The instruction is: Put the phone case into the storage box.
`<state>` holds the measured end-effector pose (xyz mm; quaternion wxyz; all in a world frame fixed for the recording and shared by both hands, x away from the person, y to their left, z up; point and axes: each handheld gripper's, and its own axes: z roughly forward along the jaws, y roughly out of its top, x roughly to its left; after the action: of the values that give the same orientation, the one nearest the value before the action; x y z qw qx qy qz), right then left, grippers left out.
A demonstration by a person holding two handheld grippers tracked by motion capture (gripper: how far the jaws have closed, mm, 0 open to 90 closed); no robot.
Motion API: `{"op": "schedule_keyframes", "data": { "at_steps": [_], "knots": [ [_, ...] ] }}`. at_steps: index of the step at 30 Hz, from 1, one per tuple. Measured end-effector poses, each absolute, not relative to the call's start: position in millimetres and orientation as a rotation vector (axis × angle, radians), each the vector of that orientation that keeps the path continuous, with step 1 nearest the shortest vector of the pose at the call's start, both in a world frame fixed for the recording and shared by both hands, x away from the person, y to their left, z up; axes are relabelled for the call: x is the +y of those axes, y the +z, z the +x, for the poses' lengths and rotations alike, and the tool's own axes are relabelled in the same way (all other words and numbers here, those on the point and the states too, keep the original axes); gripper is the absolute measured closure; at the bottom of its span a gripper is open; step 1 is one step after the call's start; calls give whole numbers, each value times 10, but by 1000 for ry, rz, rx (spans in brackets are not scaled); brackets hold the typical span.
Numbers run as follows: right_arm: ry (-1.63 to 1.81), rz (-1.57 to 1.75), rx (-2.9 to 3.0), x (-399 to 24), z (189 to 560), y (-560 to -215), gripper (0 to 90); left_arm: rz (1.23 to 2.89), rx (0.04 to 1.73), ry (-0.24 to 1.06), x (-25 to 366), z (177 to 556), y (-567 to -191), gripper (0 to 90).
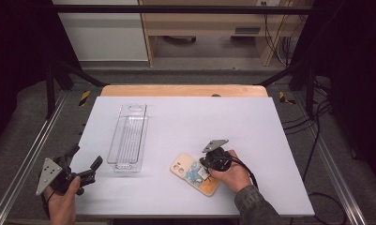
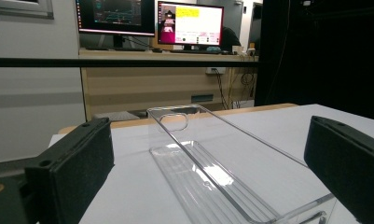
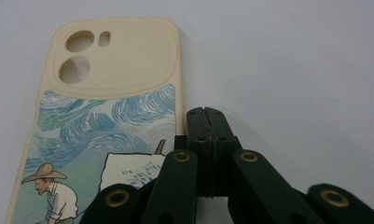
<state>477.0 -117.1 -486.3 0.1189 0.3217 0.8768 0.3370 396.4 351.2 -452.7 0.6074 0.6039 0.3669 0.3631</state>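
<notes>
Right gripper point(image 3: 207, 122) shut, just beside phone case point(image 3: 110, 116).

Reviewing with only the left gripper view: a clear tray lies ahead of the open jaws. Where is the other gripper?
Observer: The right gripper is over a cream phone case, right of the clear tray in the high view.
Operator: Is it gripping the case?
Observer: No, its jaws are shut on each other beside the case's long edge, with nothing between them.
Operator: How does the case lie?
Observer: Flat on the table, painted back up.
</notes>
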Motion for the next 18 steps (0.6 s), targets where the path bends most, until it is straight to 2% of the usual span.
{"op": "schedule_keyframes", "data": {
  "at_steps": [5, 9, 12, 16, 18],
  "knots": [
    [995, 965, 2529, -1208, 4757, -4816, 874, 1388, 852, 838, 3518, 3964, -4529, 13],
    [1033, 974, 2496, -1255, 4704, -4730, 791, 1393, 851, 839, 3517, 3963, -4529, 13],
    [1065, 968, 2475, -1268, 4641, -4665, 668, 1389, 850, 841, 3516, 3960, -4526, 13],
    [1058, 967, 2480, -1235, 4556, -4608, 394, 1384, 857, 842, 3533, 3957, -4527, 13],
    [1038, 964, 2494, -1213, 4518, -4595, 297, 1385, 856, 842, 3529, 3957, -4528, 13]
  ]
}}
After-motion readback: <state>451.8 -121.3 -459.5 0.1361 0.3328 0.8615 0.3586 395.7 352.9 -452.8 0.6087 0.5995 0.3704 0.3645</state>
